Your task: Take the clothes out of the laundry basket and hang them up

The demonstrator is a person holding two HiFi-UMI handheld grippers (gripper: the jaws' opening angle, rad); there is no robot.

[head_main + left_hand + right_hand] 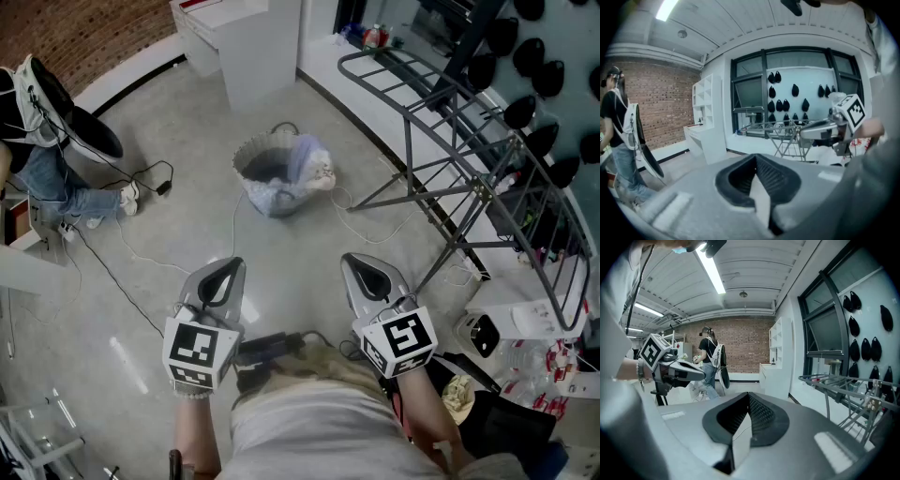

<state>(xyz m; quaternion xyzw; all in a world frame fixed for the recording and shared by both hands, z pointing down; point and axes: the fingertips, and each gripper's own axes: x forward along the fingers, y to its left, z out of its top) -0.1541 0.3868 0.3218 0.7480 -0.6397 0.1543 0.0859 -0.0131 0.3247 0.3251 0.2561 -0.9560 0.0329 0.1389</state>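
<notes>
Both grippers are held low in front of the person, side by side and apart from each other, above a grey floor (309,234). The left gripper (225,274) is seen with its jaws pressed together and nothing between them. The right gripper (361,270) is likewise closed and empty. A marker cube (199,349) is carried on each; only black-and-white square patterns are printed there, not letters.

The laundry basket (251,155) is set on the floor well ahead of the grippers and is touched by neither. Pale clothes (305,161) are draped over its right rim. A grey drying rack (450,122) is stood to the right of the basket, along the window. Black drop-shaped pieces (520,111) are fixed to the pane behind it. Small bottles (373,36) are placed by the rack's far end; their labels are too small to be read.

Thin cables (141,253) are trailed across the floor. Another person (42,141) is seen at the left edge, near a brick wall (84,37) and a white shelf unit (244,37).
</notes>
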